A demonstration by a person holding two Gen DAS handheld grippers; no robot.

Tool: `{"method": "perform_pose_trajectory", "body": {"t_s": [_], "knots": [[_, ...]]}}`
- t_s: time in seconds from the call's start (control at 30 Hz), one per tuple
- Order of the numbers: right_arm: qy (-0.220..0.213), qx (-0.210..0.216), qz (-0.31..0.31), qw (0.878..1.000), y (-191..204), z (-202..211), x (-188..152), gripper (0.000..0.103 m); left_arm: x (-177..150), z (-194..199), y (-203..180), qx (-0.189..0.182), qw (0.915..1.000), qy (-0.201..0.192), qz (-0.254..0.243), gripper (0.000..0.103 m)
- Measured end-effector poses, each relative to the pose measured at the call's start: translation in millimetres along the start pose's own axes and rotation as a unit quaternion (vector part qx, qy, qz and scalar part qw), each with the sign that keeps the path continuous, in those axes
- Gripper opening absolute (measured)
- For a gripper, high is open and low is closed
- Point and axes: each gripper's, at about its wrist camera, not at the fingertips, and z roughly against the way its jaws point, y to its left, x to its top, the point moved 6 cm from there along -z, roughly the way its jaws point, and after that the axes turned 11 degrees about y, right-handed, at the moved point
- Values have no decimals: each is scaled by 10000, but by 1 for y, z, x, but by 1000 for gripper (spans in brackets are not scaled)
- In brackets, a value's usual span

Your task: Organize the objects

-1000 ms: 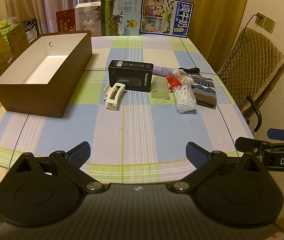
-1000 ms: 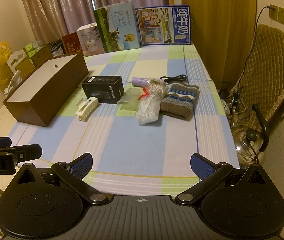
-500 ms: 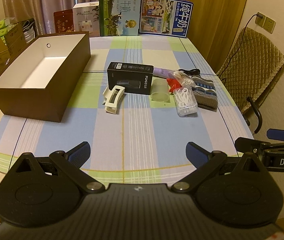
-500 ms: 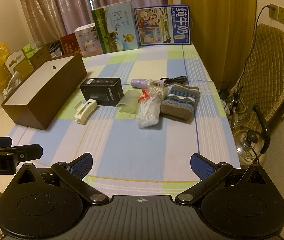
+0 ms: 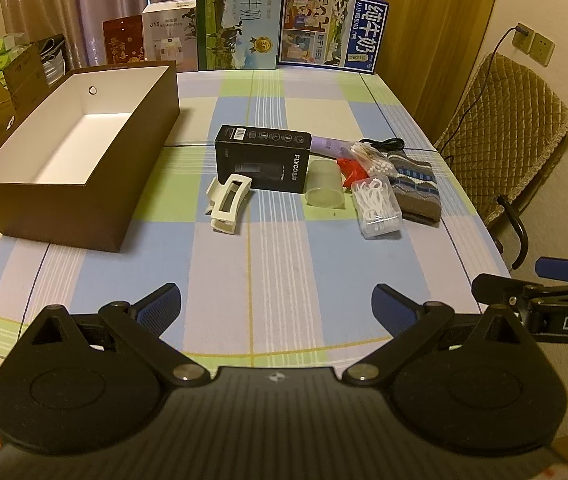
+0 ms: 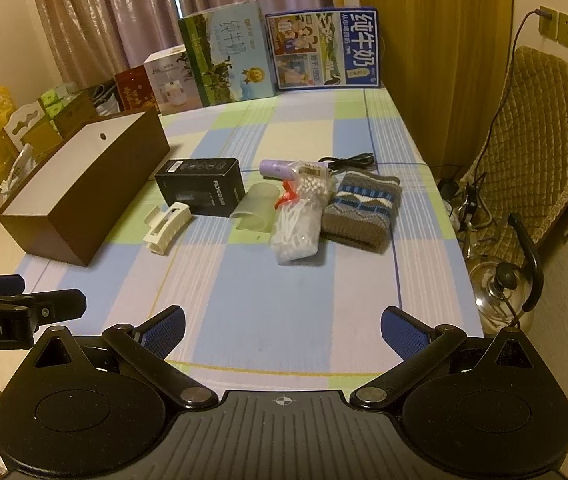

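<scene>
An empty brown box point(image 5: 84, 184) point(image 6: 84, 200) stands open at the table's left. To its right lie a cream hair claw point(image 5: 228, 202) point(image 6: 168, 228), a black FLYCO carton point(image 5: 262, 158) point(image 6: 200, 186), a frosted cup point(image 5: 324, 188) point(image 6: 255, 208) on its side, a clear box of floss picks point(image 5: 378, 208), bagged cotton swabs point(image 6: 300, 216), a purple device point(image 6: 276, 168) with a black cable, and a knitted pouch point(image 5: 416, 186) point(image 6: 358, 208). My left gripper point(image 5: 276, 308) and right gripper point(image 6: 282, 326) hover open over the near table edge, both holding nothing.
Milk cartons point(image 5: 240, 20) and gift boxes point(image 6: 168, 80) line the far table edge. A quilted chair point(image 6: 532, 152) and a steel kettle point(image 6: 500, 292) stand to the right of the table. Cardboard boxes point(image 5: 4, 80) crowd the left side.
Both grippers have eased slightly forward and to the left, so the objects sit a little closer and shifted in view. Nothing on the table has moved.
</scene>
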Motion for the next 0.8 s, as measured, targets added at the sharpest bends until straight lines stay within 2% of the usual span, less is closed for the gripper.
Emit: {"method": "perform_pose_trajectory", "body": {"t_s": [0.47, 0.8], "knots": [[88, -51, -92, 9999, 7, -15, 15, 101, 16, -15, 14, -48, 9999, 125, -82, 100], [215, -181, -296, 9992, 5, -33, 29, 101, 40, -36, 20, -120, 9991, 274, -288, 100]]}}
